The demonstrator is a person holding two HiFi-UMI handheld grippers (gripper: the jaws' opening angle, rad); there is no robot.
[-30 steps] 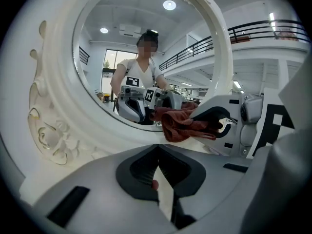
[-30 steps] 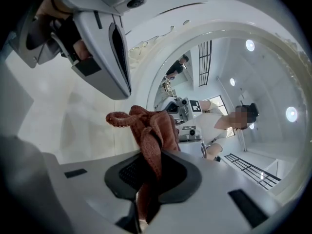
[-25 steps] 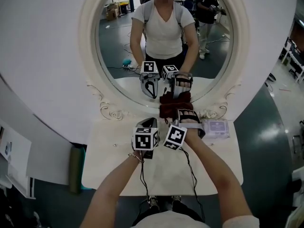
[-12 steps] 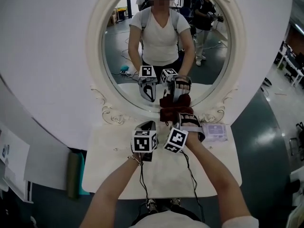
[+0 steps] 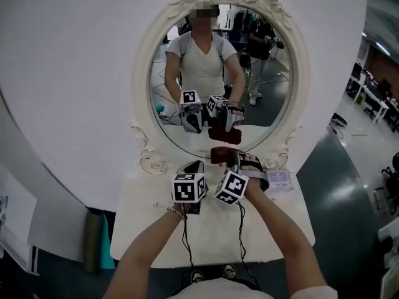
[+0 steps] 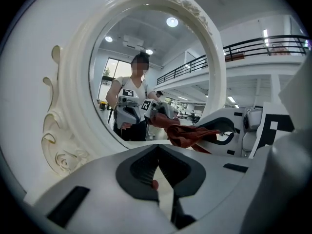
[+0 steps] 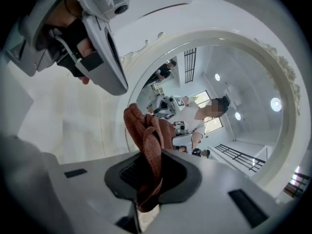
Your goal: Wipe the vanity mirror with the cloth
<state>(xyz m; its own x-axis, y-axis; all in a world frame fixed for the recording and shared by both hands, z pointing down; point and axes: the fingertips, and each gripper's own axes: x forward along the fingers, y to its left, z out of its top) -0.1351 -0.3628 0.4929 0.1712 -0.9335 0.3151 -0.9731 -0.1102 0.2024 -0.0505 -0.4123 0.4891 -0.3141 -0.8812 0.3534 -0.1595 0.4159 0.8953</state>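
One oval vanity mirror [image 5: 300, 86] in a carved cream frame stands at the back of a white surface [image 5: 149, 229], against a white wall. There are two grippers and one dark red cloth [image 5: 223, 154]. The right gripper [image 5: 234, 161] is clamped on the cloth, holding it at the mirror's lower rim. The left gripper [image 5: 193, 166], just beside it, has its jaws together with nothing in them. One clear packet [image 5: 278, 179] lies on the surface to the right.

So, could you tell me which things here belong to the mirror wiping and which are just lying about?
In the job: vanity mirror; dark red cloth; right gripper, fingers shut on the cloth.

Lying about: small pale packet on the table; dark green roll beside it; left gripper, shut on nothing.
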